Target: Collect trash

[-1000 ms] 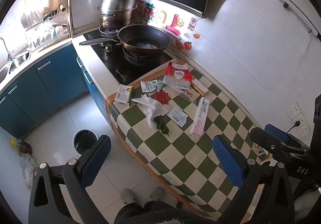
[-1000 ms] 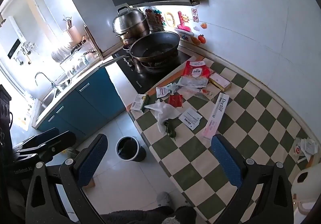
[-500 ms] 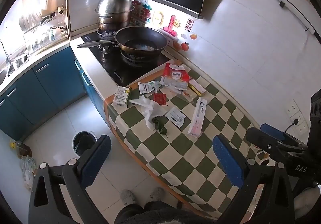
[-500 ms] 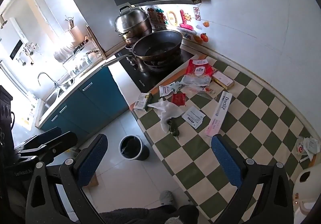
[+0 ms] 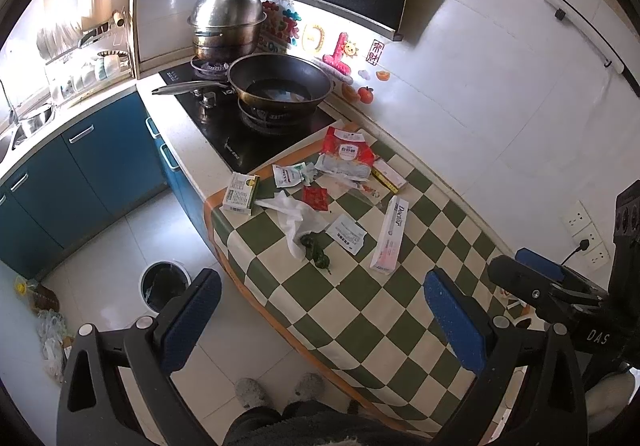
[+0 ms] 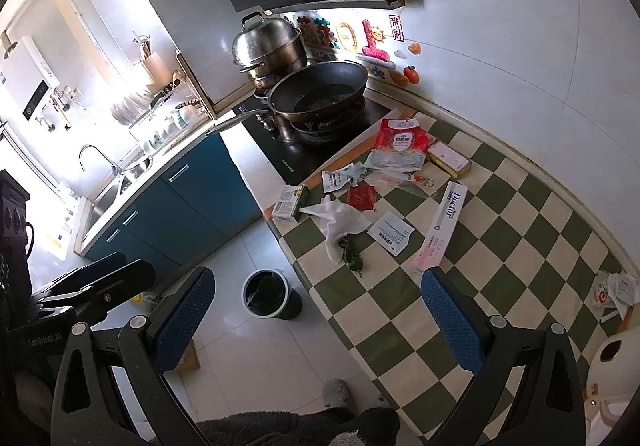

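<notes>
While both tools are held high above the checkered table (image 5: 352, 310), nothing is yet gripped: the left hand-held gripper (image 5: 320, 322) is spread wide and empty, and the right hand-held gripper (image 6: 316, 322) is likewise wide and empty. The trash is gathered at the far left end of the table, beside the stove. A crumpled white tissue (image 5: 298, 216) is seen lying against a dark green vegetable scrap (image 5: 316, 252), with a small white packet (image 5: 347, 234) just to the right and a long toothpaste box (image 5: 390, 232) beyond it. A red sachet (image 5: 316, 197), a small medicine box (image 5: 240, 193) at the table's edge, and a red-and-white bag (image 5: 347, 152) are placed farther off. A black bin (image 6: 272, 294) is stood on the floor just off the table's left edge, probably so that pieces can be dropped straight down. The high pose is judged to serve for surveying before a first pick.
</notes>
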The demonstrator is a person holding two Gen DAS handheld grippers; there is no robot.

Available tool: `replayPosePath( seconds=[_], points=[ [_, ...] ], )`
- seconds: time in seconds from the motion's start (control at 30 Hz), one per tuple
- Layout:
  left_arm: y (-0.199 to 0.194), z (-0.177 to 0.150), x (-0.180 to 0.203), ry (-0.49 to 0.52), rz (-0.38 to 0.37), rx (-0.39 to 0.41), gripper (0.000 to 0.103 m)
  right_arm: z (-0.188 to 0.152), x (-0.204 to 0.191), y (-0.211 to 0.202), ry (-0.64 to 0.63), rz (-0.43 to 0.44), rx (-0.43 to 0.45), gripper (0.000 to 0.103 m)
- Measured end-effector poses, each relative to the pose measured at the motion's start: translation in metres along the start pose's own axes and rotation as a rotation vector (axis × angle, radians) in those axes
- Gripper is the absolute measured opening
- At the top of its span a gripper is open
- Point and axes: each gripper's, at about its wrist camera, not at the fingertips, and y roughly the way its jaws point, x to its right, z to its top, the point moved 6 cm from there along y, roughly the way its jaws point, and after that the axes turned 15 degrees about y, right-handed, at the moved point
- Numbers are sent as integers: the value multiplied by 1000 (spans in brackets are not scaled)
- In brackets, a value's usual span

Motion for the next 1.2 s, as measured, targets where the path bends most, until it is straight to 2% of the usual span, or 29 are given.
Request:
replayPosePath(
  seconds=[0.2,0.27,1.2],
  points=[
    [6,8,7,6,0,4,103,1,-6,-1,-3,-2,8,103],
    [-5,-1,-5,3,-7,7,103,2,-5,-1,-3,-2,6,103],
    [-6,-2,-7,2,-10,9,103,5,-10,-1,-2,7,1,103]
  ],
)
